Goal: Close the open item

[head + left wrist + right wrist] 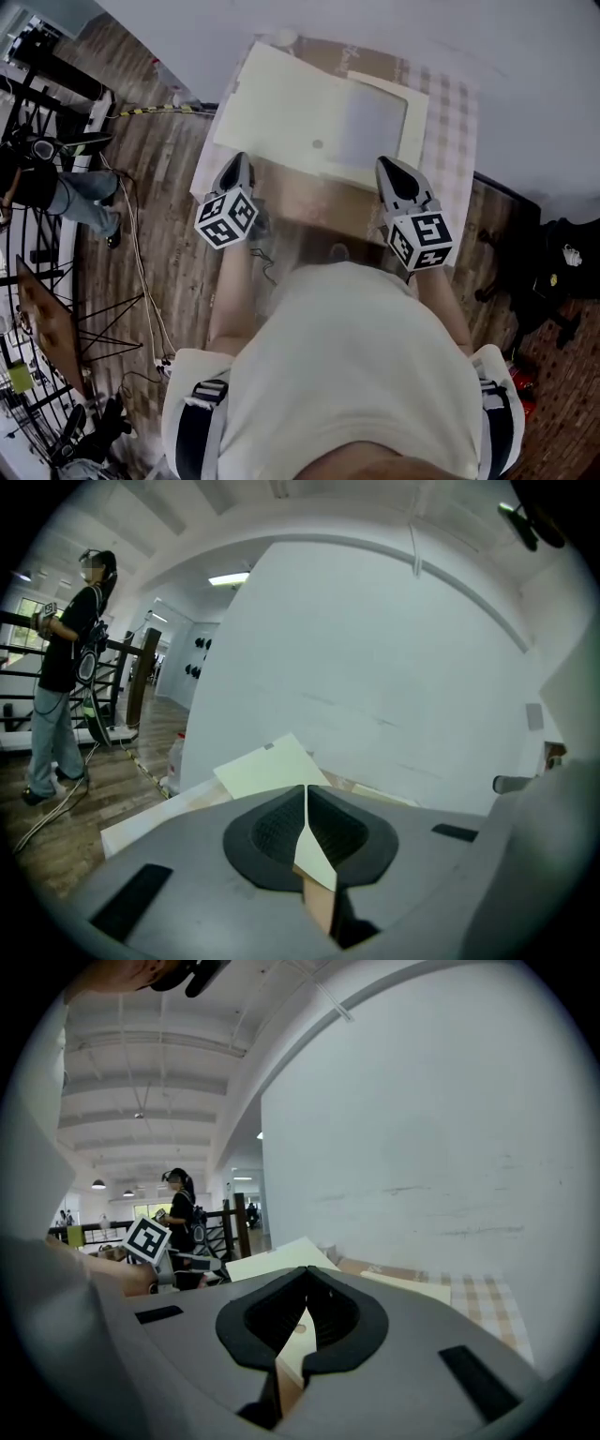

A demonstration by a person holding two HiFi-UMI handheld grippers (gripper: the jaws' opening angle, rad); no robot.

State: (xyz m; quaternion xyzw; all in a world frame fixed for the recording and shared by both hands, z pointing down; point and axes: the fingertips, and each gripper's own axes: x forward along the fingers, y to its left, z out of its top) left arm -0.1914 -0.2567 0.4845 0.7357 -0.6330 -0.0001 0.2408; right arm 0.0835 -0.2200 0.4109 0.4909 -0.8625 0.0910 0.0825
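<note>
Left claw (241, 160) and right claw (386, 165) are both fully closed, empty, tips just beside the near edge of the cream flat cardboard panel (281, 103).

Ahead of both sets of jaws we see the open item (291, 112), pale cream-yellow, with a paler grey-white panel (370, 127) in front of the right gripper (387, 167). Under the jaws the surface (319, 202) is brown; beyond the right jaws lies a beige-and-white checked cloth (450, 122). The left gripper (242, 161) and its twin are grey with black pads, and their cubes carry black-and-white squares. The floor (169, 169) is brown wood planks.
</note>
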